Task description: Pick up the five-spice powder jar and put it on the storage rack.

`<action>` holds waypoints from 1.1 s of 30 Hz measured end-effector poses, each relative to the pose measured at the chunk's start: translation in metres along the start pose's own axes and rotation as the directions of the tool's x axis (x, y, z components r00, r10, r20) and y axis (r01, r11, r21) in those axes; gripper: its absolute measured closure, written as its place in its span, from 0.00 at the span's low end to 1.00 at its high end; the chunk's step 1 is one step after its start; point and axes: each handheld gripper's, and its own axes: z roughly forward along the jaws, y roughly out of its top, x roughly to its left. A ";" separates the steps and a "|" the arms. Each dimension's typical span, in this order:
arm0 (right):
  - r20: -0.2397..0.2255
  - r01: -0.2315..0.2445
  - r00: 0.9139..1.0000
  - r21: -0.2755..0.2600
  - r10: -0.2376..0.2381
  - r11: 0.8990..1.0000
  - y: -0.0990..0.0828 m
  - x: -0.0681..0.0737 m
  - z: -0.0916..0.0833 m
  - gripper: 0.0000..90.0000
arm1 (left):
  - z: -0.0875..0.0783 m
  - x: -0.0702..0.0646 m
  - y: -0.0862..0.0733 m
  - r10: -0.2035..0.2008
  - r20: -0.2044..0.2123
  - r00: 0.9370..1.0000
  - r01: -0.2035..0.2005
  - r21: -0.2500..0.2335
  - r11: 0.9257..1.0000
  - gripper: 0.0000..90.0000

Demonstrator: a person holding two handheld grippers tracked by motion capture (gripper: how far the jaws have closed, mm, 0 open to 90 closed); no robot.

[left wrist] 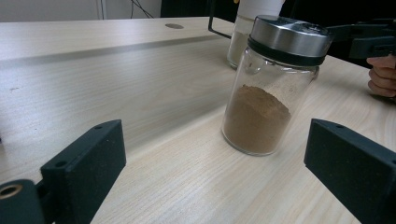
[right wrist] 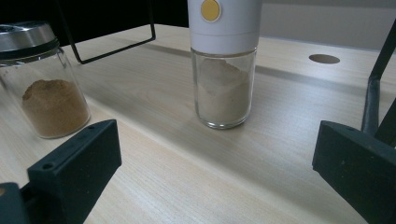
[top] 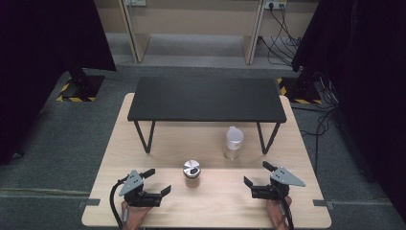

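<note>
left gripper (top: pixel 156 181): jaws wide apart, empty, near the spice jar (top: pixel 192 172) (brown powder)
right gripper (top: pixel 254 174): gaping, empty
white-capped jar (top: pixel 233 143): top cut off in the gripper views
bench (top: pixel 215 206): carries both

**Glass, brushed metal and pale wood grain**

The counter (top: pixel 158 201) looks like light wood or wood laminate, smooth with a fine straight grain and a soft sheen. The spice jar (left wrist: pixel 266 100) is clear, glossy glass, its lid (left wrist: pixel 292 35) brushed metal above a black band, and the brown powder inside looks fine and matt. The grinder (right wrist: pixel 225 63) has a clear glass body under a smooth white plastic top with a yellow button. The small black shelf (top: pixel 206 99) has a matt dark top on thin black metal legs. Both left tongs (top: pixel 152 181) and right tongs (top: pixel 256 174) have jaws of matt black, slightly grainy plastic, and each carries a dull grey plate. The floor looks like rough grey carpet.
</note>
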 end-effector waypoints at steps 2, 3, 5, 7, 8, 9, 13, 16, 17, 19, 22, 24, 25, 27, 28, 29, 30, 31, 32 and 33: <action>-0.002 0.004 1.000 -0.012 -0.004 1.000 -0.002 0.000 -0.001 0.01 | -0.001 0.000 -0.001 -0.001 0.001 1.000 0.001 -0.006 1.000 0.05; -0.002 0.005 1.000 -0.014 -0.005 1.000 -0.002 0.000 -0.002 0.01 | -0.001 0.000 -0.002 0.001 0.000 1.000 -0.001 -0.009 1.000 0.05; -0.002 0.007 1.000 -0.017 -0.007 1.000 -0.003 0.000 -0.002 0.01 | -0.001 -0.001 -0.003 0.002 -0.002 1.000 -0.002 -0.014 1.000 0.06; 0.006 0.012 1.000 -0.031 -0.011 0.999 -0.005 0.002 -0.004 0.01 | -0.002 -0.001 -0.003 0.005 -0.003 1.000 -0.005 -0.020 1.000 0.06; 0.004 0.014 1.000 -0.038 -0.013 0.999 -0.006 0.002 -0.004 0.00 | -0.002 -0.002 -0.004 0.005 -0.004 1.000 -0.005 -0.021 1.000 0.06; 0.003 0.016 1.000 -0.043 -0.016 0.999 -0.007 0.002 -0.005 0.00 | -0.003 -0.002 -0.004 0.005 -0.008 1.000 -0.005 -0.026 1.000 0.05; -0.002 0.011 1.000 -0.074 -0.011 0.997 -0.012 0.000 -0.008 0.00 | -0.004 -0.004 -0.006 0.015 -0.018 1.000 -0.016 -0.035 0.999 0.06; -0.008 0.010 1.000 -0.087 -0.011 0.996 -0.014 -0.001 -0.009 0.00 | -0.004 -0.007 -0.008 0.020 -0.031 0.999 -0.022 -0.046 0.999 0.05; -0.008 0.014 1.000 -0.088 -0.015 0.996 -0.014 -0.001 -0.009 0.00 | -0.004 -0.009 -0.008 0.023 -0.037 0.999 -0.025 -0.049 0.998 0.05; -0.006 0.021 1.000 -0.091 -0.021 0.996 -0.015 0.000 -0.010 0.00 | -0.004 -0.008 -0.009 0.025 -0.033 0.999 -0.027 -0.053 0.998 0.04; -0.006 0.021 1.000 -0.096 -0.021 0.995 -0.015 0.000 -0.010 0.00 | -0.004 -0.009 -0.010 0.035 -0.036 0.999 -0.037 -0.061 0.997 0.03; -0.007 0.017 1.000 -0.099 -0.018 0.995 -0.016 -0.001 -0.010 0.00 | -0.005 -0.009 -0.011 0.045 -0.035 0.998 -0.047 -0.069 0.996 0.03; -0.006 0.017 1.000 -0.100 -0.017 0.995 -0.016 -0.001 -0.010 0.00 | -0.005 -0.009 -0.012 0.048 -0.032 0.998 -0.050 -0.074 0.996 0.03; -0.007 0.020 1.000 -0.104 -0.020 0.994 -0.016 0.000 -0.011 0.00 | -0.006 -0.009 -0.013 0.051 -0.029 0.998 -0.054 -0.082 0.995 0.03; -0.008 0.023 1.000 -0.105 -0.024 0.994 -0.016 -0.001 -0.011 0.00 | -0.006 -0.010 -0.014 0.052 -0.026 0.998 -0.055 -0.089 0.995 0.04; -0.008 0.024 1.000 -0.103 -0.025 0.994 -0.016 0.000 -0.011 0.00 | -0.007 -0.009 -0.014 0.061 -0.025 0.998 -0.063 -0.093 0.994 0.04; -0.008 0.025 1.000 -0.101 -0.026 0.995 -0.016 0.000 -0.010 0.00 | -0.007 -0.009 -0.015 0.063 -0.023 0.998 -0.065 -0.097 0.993 0.04; -0.008 0.026 1.000 -0.099 -0.027 0.995 -0.016 0.000 -0.010 0.00 | -0.008 -0.010 -0.016 0.068 -0.022 0.997 -0.070 -0.102 0.992 0.05; -0.007 0.027 1.000 -0.097 -0.028 0.995 -0.015 0.000 -0.010 0.00 | -0.008 -0.009 -0.016 0.070 -0.017 0.997 -0.072 -0.107 0.992 0.05; -0.007 0.027 1.000 -0.097 -0.028 0.995 -0.015 0.000 -0.010 0.00 | -0.008 -0.009 -0.017 0.069 -0.016 0.998 -0.070 -0.110 0.991 0.05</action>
